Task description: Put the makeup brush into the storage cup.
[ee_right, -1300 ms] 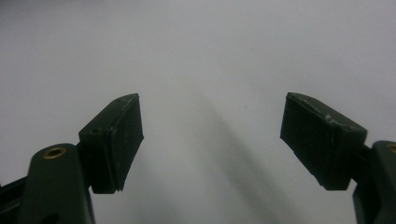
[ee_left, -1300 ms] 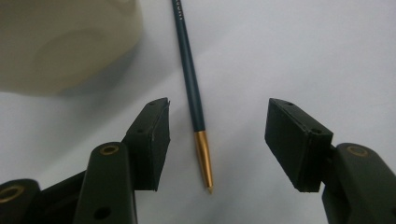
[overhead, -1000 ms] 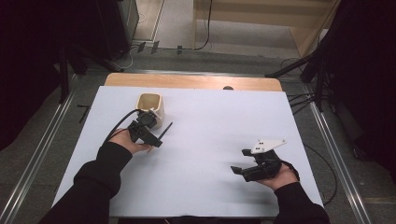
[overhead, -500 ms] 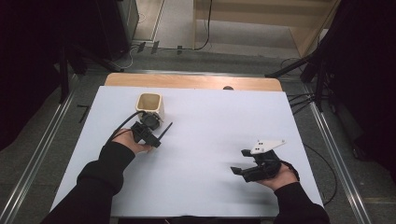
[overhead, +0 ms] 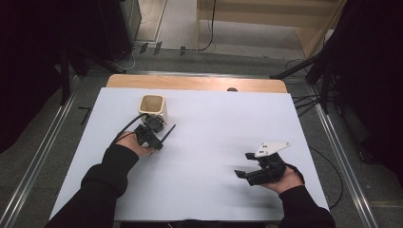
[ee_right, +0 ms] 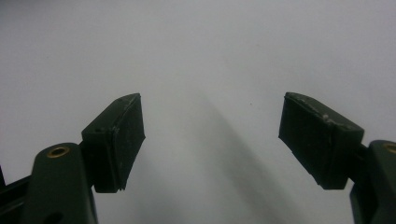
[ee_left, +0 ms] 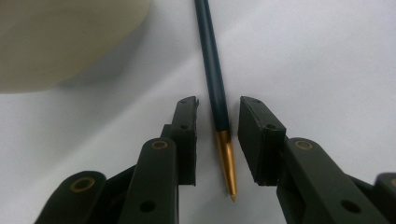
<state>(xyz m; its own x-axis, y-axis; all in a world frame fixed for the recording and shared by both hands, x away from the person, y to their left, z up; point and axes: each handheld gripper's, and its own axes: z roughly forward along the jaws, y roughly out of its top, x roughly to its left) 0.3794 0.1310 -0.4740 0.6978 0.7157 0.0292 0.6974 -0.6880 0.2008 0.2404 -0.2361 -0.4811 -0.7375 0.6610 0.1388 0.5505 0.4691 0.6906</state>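
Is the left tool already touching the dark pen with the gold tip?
Apart. In the left gripper view, the pen lies between the jaws of the left tool, which have just been closing, and pale table surface shows on both sides of it.

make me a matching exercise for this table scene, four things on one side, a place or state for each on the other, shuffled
Things
1. pen
2. cup
3. left tool
4. right tool

Places or states
A. jaws wide apart over bare white table
B. cream, standing upright near the table's far edge
C. jaws have just been closing, with gaps still showing beside the pen
D. dark with a gold tip, lying flat on the table between two jaws

Pairs: 1-D, 2-B, 3-C, 4-A
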